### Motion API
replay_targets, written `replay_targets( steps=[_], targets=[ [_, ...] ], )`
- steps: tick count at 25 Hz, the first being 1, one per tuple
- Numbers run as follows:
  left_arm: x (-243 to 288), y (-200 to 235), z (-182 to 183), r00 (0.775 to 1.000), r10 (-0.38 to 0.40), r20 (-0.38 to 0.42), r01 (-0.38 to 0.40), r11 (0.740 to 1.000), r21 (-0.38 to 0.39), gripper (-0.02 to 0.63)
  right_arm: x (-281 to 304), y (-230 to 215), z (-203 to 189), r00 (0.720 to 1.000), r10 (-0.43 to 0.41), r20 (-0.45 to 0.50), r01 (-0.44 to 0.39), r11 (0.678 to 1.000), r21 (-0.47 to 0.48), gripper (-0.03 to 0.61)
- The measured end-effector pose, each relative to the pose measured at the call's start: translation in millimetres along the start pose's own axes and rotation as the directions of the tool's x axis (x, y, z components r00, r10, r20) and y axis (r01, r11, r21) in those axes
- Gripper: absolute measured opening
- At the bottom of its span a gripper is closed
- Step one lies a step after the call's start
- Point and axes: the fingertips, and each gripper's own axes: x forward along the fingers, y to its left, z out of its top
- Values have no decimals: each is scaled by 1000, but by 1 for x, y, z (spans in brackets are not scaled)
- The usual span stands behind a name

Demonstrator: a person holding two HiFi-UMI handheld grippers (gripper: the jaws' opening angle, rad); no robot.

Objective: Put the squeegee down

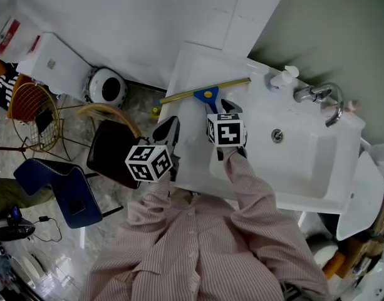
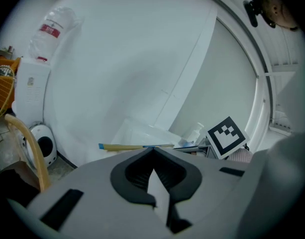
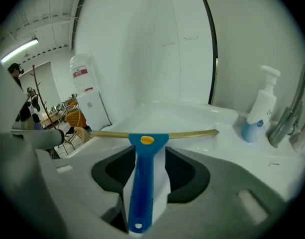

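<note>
The squeegee (image 1: 204,91) has a blue handle and a long yellowish blade. It lies across the left ledge of the white sink (image 1: 304,162). In the right gripper view its handle (image 3: 141,183) runs back between the jaws of my right gripper (image 3: 150,151). The jaws stand wide, with a gap on each side of the handle, so the pads do not press it. In the head view my right gripper (image 1: 228,108) sits just behind the blade. My left gripper (image 1: 168,130) hangs off the sink's left edge, its jaws (image 2: 152,151) closed on nothing, and the squeegee (image 2: 132,146) shows beyond them.
A soap pump bottle (image 1: 282,77) and a chrome faucet (image 1: 317,94) stand at the back of the sink. On the floor to the left are a dark chair (image 1: 113,152), a round white appliance (image 1: 107,88), a wire basket (image 1: 32,108) and a blue seat (image 1: 63,190).
</note>
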Motion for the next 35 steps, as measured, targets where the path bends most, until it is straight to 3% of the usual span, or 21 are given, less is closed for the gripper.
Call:
replay_targets(
  steps=[11,20,26,35],
  targets=[
    [-8,-39,9,995,-98,14,96,991,92,2,-40,11,10,992,85,98,-82,996,-28,6],
    [-31,-56,26,989,-137,56,126,979,162,2,-81,30,24,954,205,218,-210,978,3,6],
    [-48,-56,42,983,-144,111,126,979,161,2,-111,29,30,910,267,317,-280,960,-4,6],
    [-74,-55,65,972,-115,203,75,978,197,2,-154,13,40,841,280,462,-338,940,46,6]
  ],
)
